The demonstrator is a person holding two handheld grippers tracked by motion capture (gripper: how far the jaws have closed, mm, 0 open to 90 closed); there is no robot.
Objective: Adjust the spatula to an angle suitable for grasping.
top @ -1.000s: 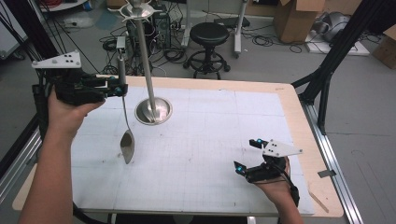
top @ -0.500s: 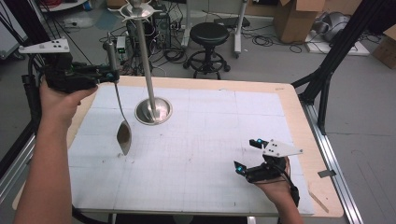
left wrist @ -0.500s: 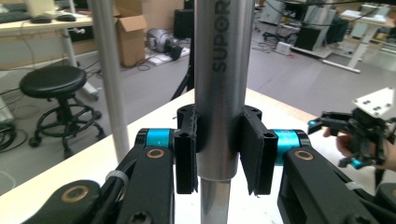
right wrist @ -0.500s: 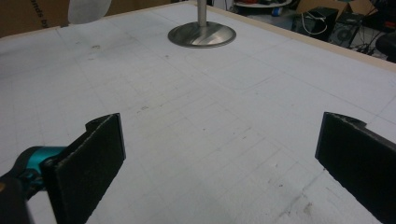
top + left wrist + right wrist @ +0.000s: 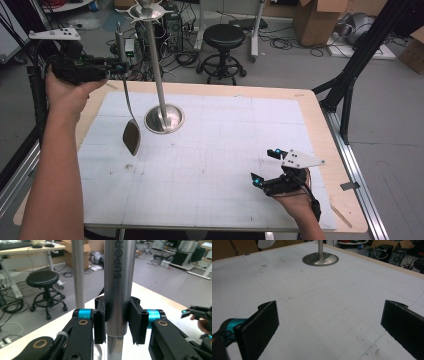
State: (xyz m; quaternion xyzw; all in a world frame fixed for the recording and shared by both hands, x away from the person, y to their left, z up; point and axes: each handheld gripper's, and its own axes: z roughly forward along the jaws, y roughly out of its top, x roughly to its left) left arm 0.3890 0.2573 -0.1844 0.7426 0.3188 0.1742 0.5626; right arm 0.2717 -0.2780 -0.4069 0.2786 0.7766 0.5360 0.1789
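A long steel spatula (image 5: pixel 132 137) hangs upright over the left part of the white gridded mat (image 5: pixel 215 150), its flat head just above the surface. My left gripper (image 5: pixel 120 64) is shut on the upper handle (image 5: pixel 117 277), which sits between both pads (image 5: pixel 99 322). Right beside it stands a metal stand with a round base (image 5: pixel 164 119), a thin pole (image 5: pixel 78 272) and a dish on top. Near the mat's front right, my right gripper (image 5: pixel 264 165) rests low and open, with nothing between its jaws (image 5: pixel 329 327). From there the stand base (image 5: pixel 320 259) lies ahead.
The mat lies on a wooden table (image 5: pixel 320 130) whose rim shows at the right and back. Beyond the far edge are a black stool (image 5: pixel 223 37), tangled cables and cardboard boxes (image 5: pixel 315 20). Black frame struts (image 5: pixel 357 65) rise at the right.
My left hand has lifted the spatula up and toward the table's far left; its head now hangs higher over the mat. The right gripper has stayed put.
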